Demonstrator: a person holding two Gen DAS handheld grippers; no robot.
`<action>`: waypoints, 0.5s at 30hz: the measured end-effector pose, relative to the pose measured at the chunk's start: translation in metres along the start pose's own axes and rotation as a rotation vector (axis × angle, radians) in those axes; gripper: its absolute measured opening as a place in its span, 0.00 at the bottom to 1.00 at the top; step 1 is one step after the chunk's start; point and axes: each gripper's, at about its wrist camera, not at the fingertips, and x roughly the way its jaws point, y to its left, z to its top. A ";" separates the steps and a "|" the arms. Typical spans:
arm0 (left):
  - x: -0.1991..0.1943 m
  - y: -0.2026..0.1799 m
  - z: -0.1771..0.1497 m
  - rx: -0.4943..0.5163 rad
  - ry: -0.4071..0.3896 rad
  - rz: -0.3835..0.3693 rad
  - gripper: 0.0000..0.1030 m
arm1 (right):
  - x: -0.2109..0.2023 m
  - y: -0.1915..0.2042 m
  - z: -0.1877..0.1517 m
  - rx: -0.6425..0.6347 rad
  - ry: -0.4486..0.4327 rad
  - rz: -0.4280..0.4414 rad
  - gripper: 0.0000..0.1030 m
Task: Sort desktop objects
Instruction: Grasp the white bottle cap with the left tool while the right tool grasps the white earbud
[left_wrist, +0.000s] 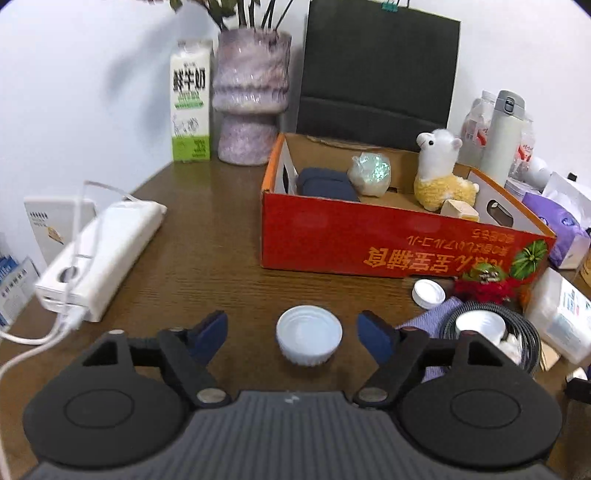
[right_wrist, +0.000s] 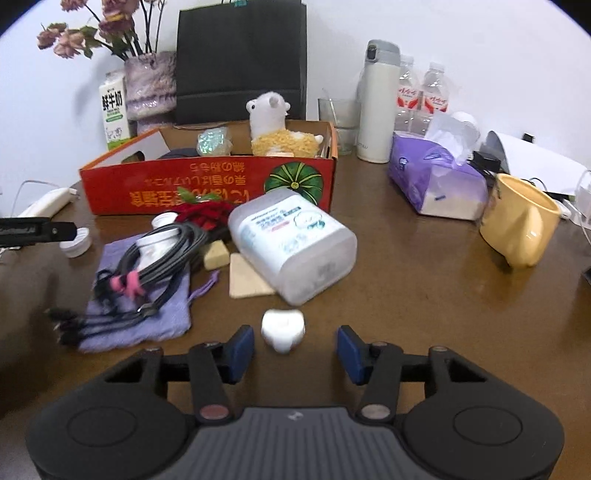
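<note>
Left gripper (left_wrist: 291, 334): my jaws gape around white cap (left_wrist: 309, 340), lower centre, untouched, lined up for pinching.
Right gripper (right_wrist: 295, 349): jaws apart flanking small white piece (right_wrist: 283, 329), possibly an earbud case.
Red box (left_wrist: 388, 243), upper right: holds sorted items; likely destination.

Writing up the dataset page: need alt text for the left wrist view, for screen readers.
The left gripper hangs open over a brown desk, its blue pads either side of a white cap without touching it. Behind stands a red box holding a plush alpaca, with a milk carton and a vase by the wall.
</note>
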 end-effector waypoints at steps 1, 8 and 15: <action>0.005 0.001 0.000 -0.013 0.005 -0.005 0.65 | 0.002 0.004 0.002 -0.007 -0.003 0.001 0.32; 0.001 -0.001 -0.010 -0.024 0.002 0.013 0.40 | -0.008 0.020 -0.006 -0.022 -0.020 0.012 0.24; -0.079 -0.009 -0.037 -0.069 -0.073 -0.029 0.40 | -0.047 0.035 -0.036 0.032 -0.037 0.082 0.24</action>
